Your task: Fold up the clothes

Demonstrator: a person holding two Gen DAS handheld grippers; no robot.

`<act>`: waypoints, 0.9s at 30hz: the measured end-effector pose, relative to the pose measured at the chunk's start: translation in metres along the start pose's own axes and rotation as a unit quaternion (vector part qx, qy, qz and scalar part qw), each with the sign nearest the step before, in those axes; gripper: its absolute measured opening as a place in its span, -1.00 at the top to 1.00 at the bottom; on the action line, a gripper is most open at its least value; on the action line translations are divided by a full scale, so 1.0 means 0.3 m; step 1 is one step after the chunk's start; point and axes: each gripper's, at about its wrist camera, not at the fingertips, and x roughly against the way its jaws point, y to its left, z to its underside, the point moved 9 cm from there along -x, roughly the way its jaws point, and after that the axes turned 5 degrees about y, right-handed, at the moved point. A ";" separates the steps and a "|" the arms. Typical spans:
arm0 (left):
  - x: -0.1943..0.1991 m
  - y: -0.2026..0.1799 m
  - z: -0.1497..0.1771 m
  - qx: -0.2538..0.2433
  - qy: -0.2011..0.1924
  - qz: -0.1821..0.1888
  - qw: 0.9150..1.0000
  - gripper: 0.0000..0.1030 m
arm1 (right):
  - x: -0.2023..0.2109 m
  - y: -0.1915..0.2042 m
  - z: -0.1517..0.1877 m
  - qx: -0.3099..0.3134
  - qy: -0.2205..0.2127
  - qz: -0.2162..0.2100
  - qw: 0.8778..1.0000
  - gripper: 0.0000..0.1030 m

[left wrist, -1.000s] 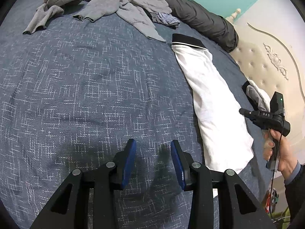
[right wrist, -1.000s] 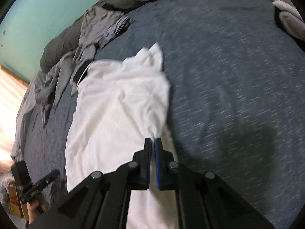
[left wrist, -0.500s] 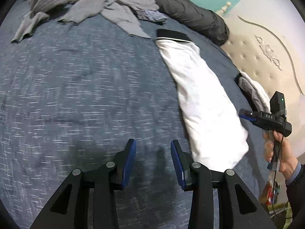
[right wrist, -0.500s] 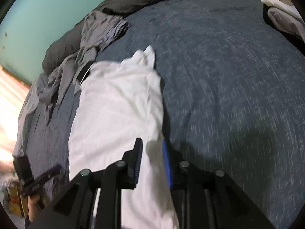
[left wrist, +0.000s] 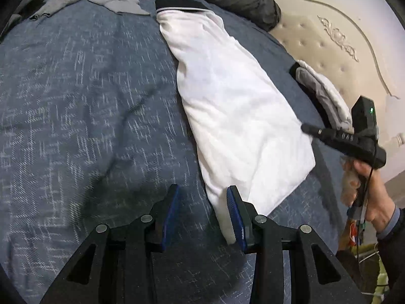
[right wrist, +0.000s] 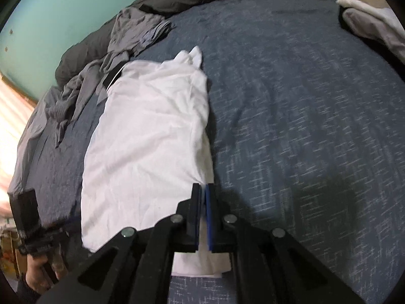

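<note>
right tongs (right wrist: 203,190) are pinching the near edge of the white shirt (right wrist: 149,131) that's lying on the bed (right wrist: 291,101); left tongs (left wrist: 202,200) are hanging open, straddling its corner.

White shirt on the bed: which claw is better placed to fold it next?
Probably the right claw: it is shut on the white shirt at its edge. The left claw is open, only beside the corner.

Both grippers were black angular frames with triangular cut-outs, round silver screw heads, and blue-padded fingers (left wrist: 172,210). The right gripper (left wrist: 307,128) carried white lettering, a green light, and a thin black cable. The hand (left wrist: 367,190) wore a blue cuff under a dark sleeve.
</note>
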 end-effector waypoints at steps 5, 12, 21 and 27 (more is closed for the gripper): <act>0.016 -0.007 0.015 0.000 0.002 0.002 1.000 0.20 | 0.025 -0.063 -0.006 -0.033 0.005 0.018 0.999 0.91; 0.038 -0.017 0.035 0.000 0.005 0.005 1.000 0.20 | 0.047 -0.051 0.094 -0.038 0.040 -0.004 0.998 0.33; 0.009 -0.031 0.068 0.013 0.015 0.028 0.999 0.26 | 0.027 -0.033 0.164 -0.026 0.046 0.011 0.999 0.87; 0.025 -0.047 0.072 0.014 0.018 0.048 0.999 0.87 | 0.082 -0.007 0.149 -0.005 0.038 -0.005 0.999 0.90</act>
